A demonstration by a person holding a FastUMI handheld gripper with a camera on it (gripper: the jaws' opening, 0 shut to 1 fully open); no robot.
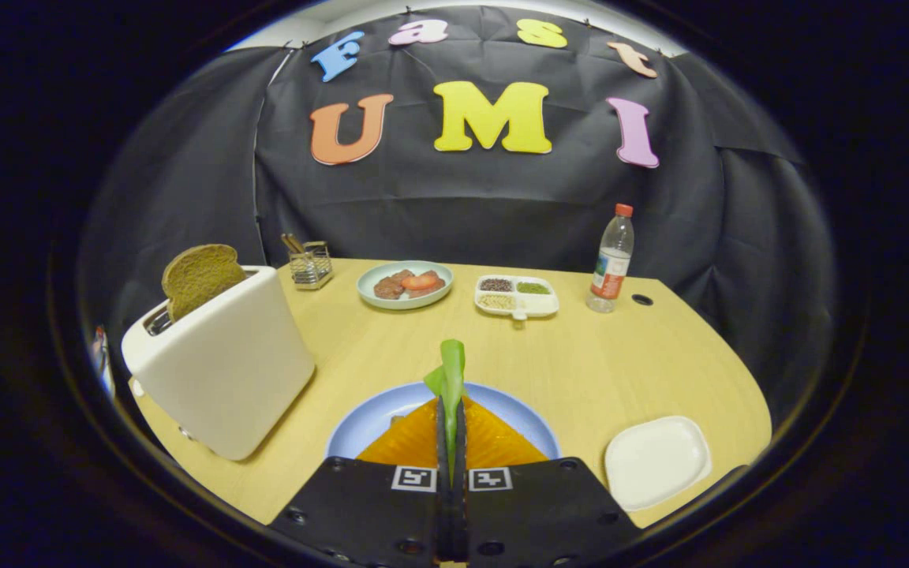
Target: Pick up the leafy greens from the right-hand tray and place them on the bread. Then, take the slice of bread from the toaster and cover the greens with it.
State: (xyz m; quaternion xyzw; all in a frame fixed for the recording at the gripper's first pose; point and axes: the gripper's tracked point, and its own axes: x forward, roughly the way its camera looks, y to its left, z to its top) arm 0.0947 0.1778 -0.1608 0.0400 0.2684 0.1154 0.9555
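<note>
The gripper (451, 418) pinches the leafy greens (450, 371) between closed fingers, the leaf standing upright at lower centre. The bread (494, 443) on the blue plate (368, 422) lies directly beneath, so the release is judged straight down.

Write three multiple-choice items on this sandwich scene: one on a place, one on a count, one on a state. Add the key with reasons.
1. Where is the brown bread slice?
A. in the white toaster
B. on the square white tray
C. beside the clear bottle

2. How many compartments hold food in the small white divided dish?
A. one
B. three
C. five

3. What is the tool doing?
A. open over the tray
B. shut on the green leaf
C. gripping the bottle

Key: A, it sticks up from the slot; B, three fillings show; B, both fingers pinch the leaf above the orange bread on the blue plate.
</note>
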